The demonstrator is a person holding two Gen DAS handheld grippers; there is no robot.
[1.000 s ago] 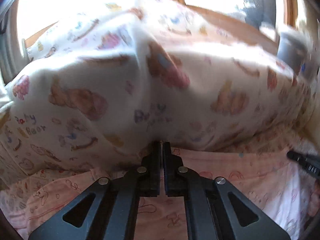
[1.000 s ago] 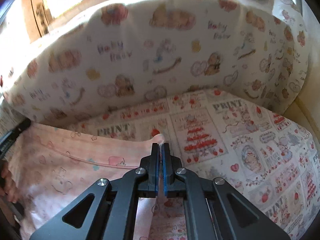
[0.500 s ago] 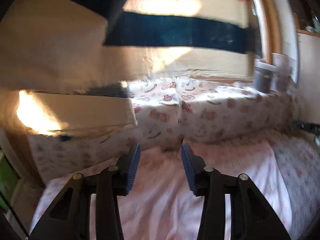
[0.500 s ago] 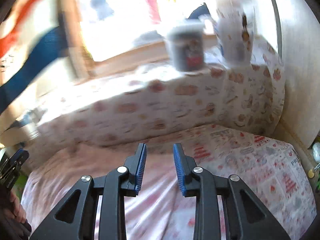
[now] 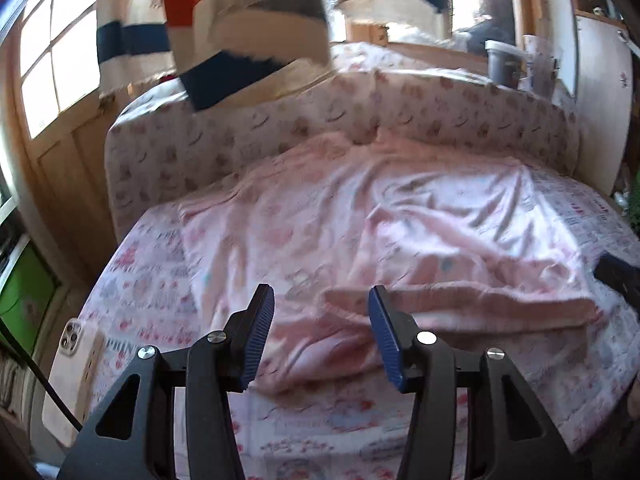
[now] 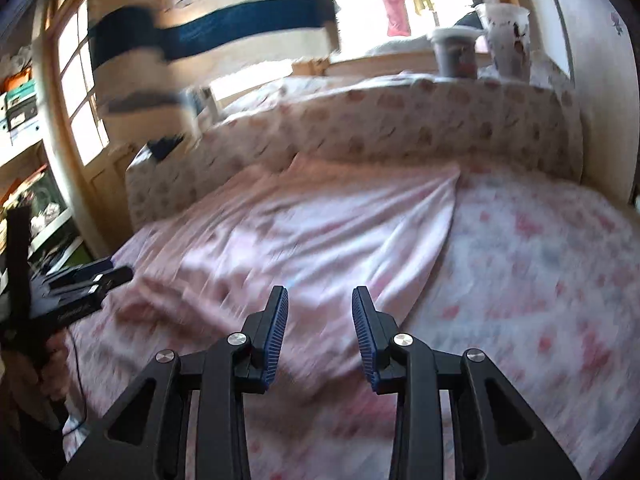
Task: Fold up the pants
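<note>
The pale pink patterned pants [image 5: 400, 232] lie spread and wrinkled on a printed bedsheet [image 5: 148, 272], with a folded edge rolled up near the front. My left gripper [image 5: 320, 336] is open and empty, above the near edge of the pants. The pants also show in the right wrist view [image 6: 320, 232], lying flat with a straight right edge. My right gripper [image 6: 320, 336] is open and empty above their near part. The left gripper shows at the left of the right wrist view [image 6: 86, 280]; the right gripper shows at the right edge of the left wrist view [image 5: 620, 276].
A padded bolster with a bear print [image 5: 360, 120] runs along the far side of the bed. Two cups [image 6: 480, 40] stand on the ledge behind it. A striped cloth [image 6: 224, 28] hangs by the window. A phone [image 5: 76, 360] with a cable lies at the sheet's left edge.
Both grippers were shut on the pants' edge near the bolster a second ago. They have let go, opened, and pulled back and up; the pants now lie spread on the bed.
</note>
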